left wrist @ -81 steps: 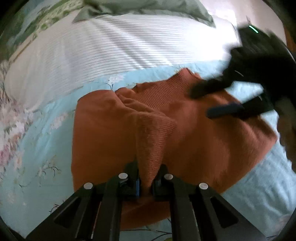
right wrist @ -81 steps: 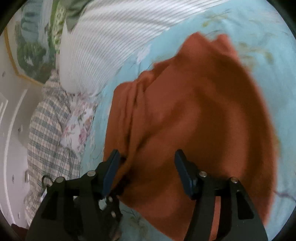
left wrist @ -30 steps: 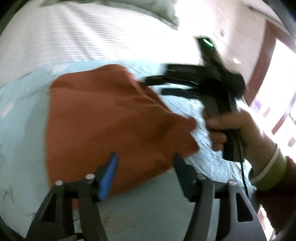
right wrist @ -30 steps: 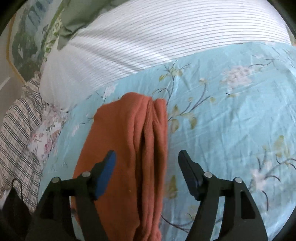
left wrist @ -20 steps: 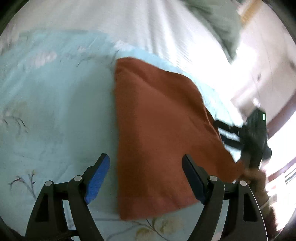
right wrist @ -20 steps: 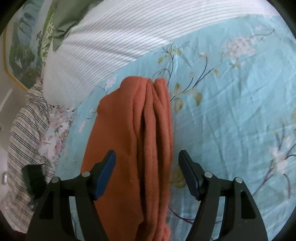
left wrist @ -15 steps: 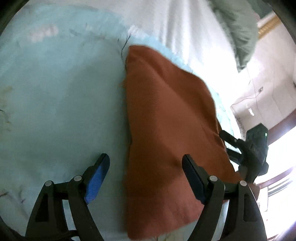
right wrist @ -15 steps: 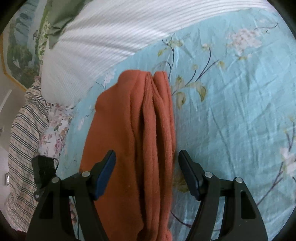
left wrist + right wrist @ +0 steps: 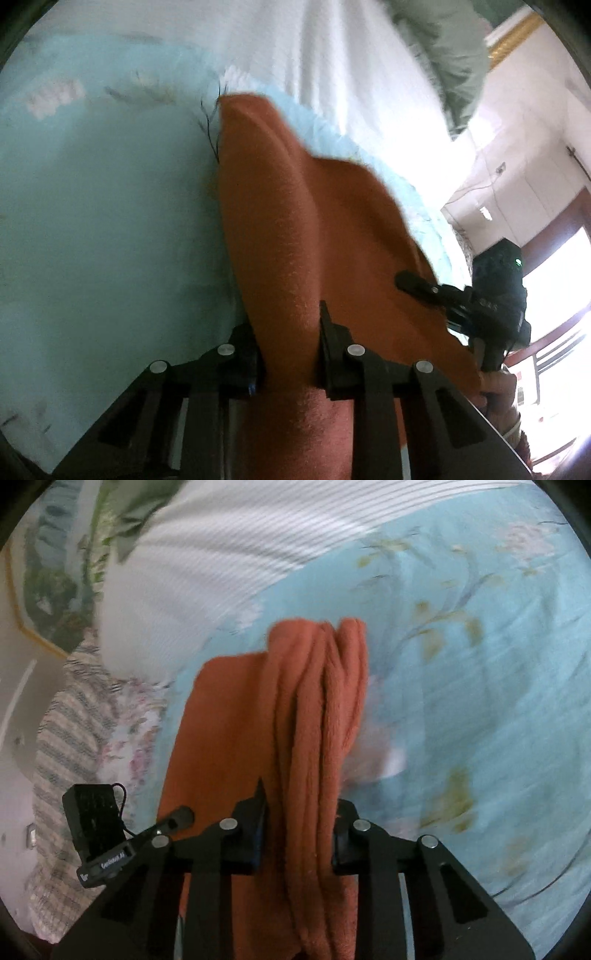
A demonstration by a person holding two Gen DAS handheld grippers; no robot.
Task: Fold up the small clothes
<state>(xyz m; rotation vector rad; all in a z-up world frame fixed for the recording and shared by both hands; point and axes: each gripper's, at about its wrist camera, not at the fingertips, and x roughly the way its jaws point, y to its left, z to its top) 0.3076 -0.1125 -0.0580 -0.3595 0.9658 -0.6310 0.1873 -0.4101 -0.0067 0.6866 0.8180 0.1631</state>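
Observation:
A rust-orange knit garment (image 9: 317, 236) lies folded on the light blue floral bedsheet (image 9: 92, 206). My left gripper (image 9: 288, 354) is shut on one edge of it, the cloth pinched between both jaws. In the right wrist view the same garment (image 9: 288, 716) shows stacked folded layers, and my right gripper (image 9: 297, 842) is shut on that thick folded edge. The right gripper also shows in the left wrist view (image 9: 480, 295) at the garment's far side, and the left gripper body shows in the right wrist view (image 9: 99, 830).
A white striped duvet (image 9: 221, 554) lies behind the garment, with a green-grey pillow (image 9: 450, 48) on it. A plaid blanket (image 9: 62, 738) lies at the left. The blue floral sheet (image 9: 480, 701) spreads to the right. A wall and window (image 9: 554, 295) are at far right.
Both grippers were open around the garment half a second ago. Both have moved in and closed on its opposite edges.

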